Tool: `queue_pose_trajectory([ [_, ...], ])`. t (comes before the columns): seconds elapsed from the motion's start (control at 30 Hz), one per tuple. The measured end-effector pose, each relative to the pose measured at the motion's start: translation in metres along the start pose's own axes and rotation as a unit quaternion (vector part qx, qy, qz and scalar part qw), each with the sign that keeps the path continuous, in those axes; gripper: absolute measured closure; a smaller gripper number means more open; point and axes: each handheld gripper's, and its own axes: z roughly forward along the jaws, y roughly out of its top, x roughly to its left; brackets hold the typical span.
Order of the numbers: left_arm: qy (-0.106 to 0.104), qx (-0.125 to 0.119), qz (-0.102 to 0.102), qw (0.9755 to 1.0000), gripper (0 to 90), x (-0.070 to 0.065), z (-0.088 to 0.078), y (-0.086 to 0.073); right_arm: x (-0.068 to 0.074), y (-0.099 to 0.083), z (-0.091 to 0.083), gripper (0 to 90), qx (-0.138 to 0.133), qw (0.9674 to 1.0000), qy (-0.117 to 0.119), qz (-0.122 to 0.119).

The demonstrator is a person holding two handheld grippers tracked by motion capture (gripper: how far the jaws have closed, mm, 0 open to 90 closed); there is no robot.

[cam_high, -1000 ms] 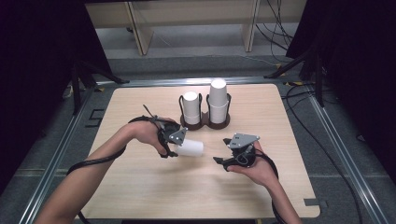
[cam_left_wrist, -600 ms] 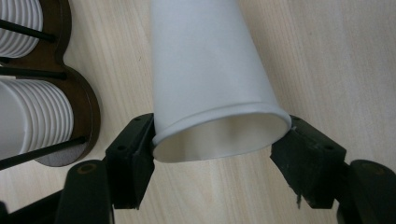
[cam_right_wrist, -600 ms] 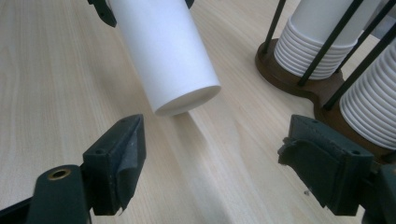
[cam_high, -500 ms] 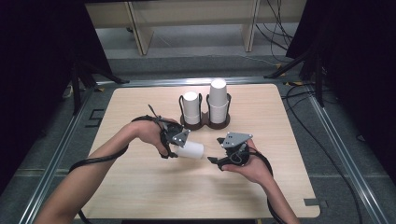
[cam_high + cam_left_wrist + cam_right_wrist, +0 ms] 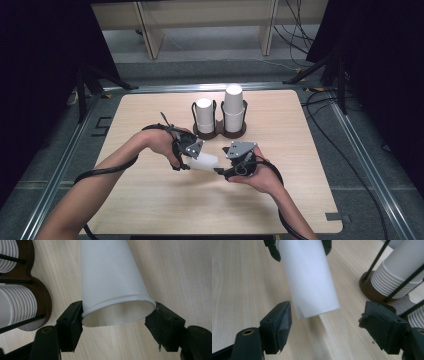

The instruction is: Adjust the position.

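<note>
Obstacle: cup holder with 2 cup stacks, back centre of tabletop.
Free room: bare wood left, right and front.

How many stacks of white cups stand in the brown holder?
2: a shorter stack in the left slot of the holder and a taller stack in the right slot. Cups per stack cannot be counted.
</note>
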Motion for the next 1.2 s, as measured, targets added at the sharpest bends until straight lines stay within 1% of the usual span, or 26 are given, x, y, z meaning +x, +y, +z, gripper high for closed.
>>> queue_pose_trajectory([
  [0.07,0.000,0.000,0.001,1.0000,31.3,0.000,0.000,0.000,0.001,0.003,0.004,25.0,0.002,1.0000,0.005,-0.003],
  [0.1,0.000,0.010,0.014,0.9999,31.3,0.001,-0.001,0.001,0.000,0.004,0.005,25.1,0.001,0.9999,0.003,-0.015],
  [0.13,-0.001,0.010,0.015,0.9998,31.3,0.001,0.000,0.001,0.000,0.005,0.007,25.3,0.003,0.9998,0.006,-0.018],
  [0.17,-0.002,-0.001,0.003,1.0000,31.3,-0.001,0.001,0.001,0.001,0.006,0.009,25.5,0.004,0.9999,0.007,-0.014],
  [0.23,-0.001,0.000,0.004,1.0000,31.3,-0.001,0.001,0.001,0.002,0.006,0.013,25.9,0.007,0.9998,0.014,-0.008],
  [0.27,0.000,0.011,0.016,0.9998,31.3,0.001,0.000,0.001,0.003,0.007,0.014,26.0,0.008,0.9998,0.017,-0.010],
  [0.3,-0.001,0.011,0.016,0.9998,31.3,0.001,0.000,0.001,0.002,0.007,0.015,26.1,0.007,0.9996,0.015,-0.023],
  [0.33,-0.001,0.011,0.017,0.9998,31.3,0.001,0.000,0.001,0.004,0.007,0.016,26.3,0.011,0.9997,0.020,-0.012],
  [0.37,-0.002,0.000,0.004,1.0000,31.3,-0.001,0.001,0.001,0.003,0.007,0.018,26.4,0.009,0.9995,0.018,-0.025],
  [0.4,-0.003,0.001,0.005,1.0000,31.3,-0.001,0.001,0.001,0.004,0.007,0.019,26.5,0.012,0.9995,0.023,-0.015],
  [0.43,-0.003,0.001,0.007,1.0000,31.3,-0.001,0.001,0.002,0.004,0.007,0.019,26.5,0.011,0.9994,0.021,-0.026],
  [0.47,-0.002,0.002,0.008,1.0000,31.3,-0.001,0.000,0.002,0.006,0.006,0.020,26.5,0.018,0.9995,0.024,-0.006],
  [0.5,-0.002,0.001,0.009,1.0000,31.3,-0.001,0.000,0.002,0.006,0.005,0.021,26.5,0.017,0.9995,0.025,-0.004],
  [0.53,-0.002,0.010,0.020,0.9997,31.3,0.001,-0.001,0.003,0.005,0.005,0.022,26.5,0.016,0.9995,0.026,-0.009],
  [0.6,-0.003,0.010,0.020,0.9998,31.3,0.001,-0.001,0.003,0.005,0.005,0.024,26.5,0.017,0.9993,0.030,-0.014],
  [0.63,-0.003,0.010,0.021,0.9997,31.3,0.001,0.000,0.003,0.004,0.005,0.024,26.5,0.015,0.9992,0.027,-0.027],
  [0.67,-0.003,0.011,0.021,0.9997,31.3,0.001,0.000,0.003,0.006,0.005,0.024,26.5,0.019,0.9993,0.031,-0.010],
  [0.8,-0.003,0.000,0.011,0.9999,31.3,0.000,0.001,0.003,0.005,0.004,0.025,26.6,0.018,0.9993,0.029,-0.011],
  [0.9,-0.003,-0.001,0.010,0.9999,31.3,0.000,0.001,0.004,0.005,0.004,0.026,26.6,0.017,0.9992,0.033,-0.015],
  [0.93,-0.003,0.000,0.012,0.9999,31.3,0.000,0.001,0.004,0.004,0.005,0.026,26.6,0.014,0.9991,0.027,-0.028],
  [0.97,-0.002,0.000,0.012,0.9999,31.3,0.000,0.001,0.004,0.004,0.005,0.026,26.6,0.015,0.9992,0.028,-0.024],
  [1.0,-0.003,0.001,0.013,0.9999,31.3,0.000,0.001,0.004,0.007,0.004,0.026,26.6,0.019,0.9993,0.030,-0.006],
  [1.03,-0.003,0.003,0.014,0.9999,31.3,0.000,0.001,0.004,0.007,0.004,0.027,26.6,0.019,0.9993,0.032,-0.004],
  [1.1,-0.001,0.007,0.018,0.9998,31.3,0.001,0.000,0.005,0.007,0.005,0.027,26.6,0.019,0.9993,0.032,-0.005],
  [1.13,-0.003,0.003,0.013,0.9999,31.3,0.001,0.001,0.005,0.006,0.005,0.028,26.6,0.016,0.9992,0.033,-0.016],
  [1.2,-0.003,0.004,0.014,0.9999,31.3,0.001,0.000,0.005,0.005,0.006,0.029,26.8,0.015,0.9991,0.033,-0.022],
])
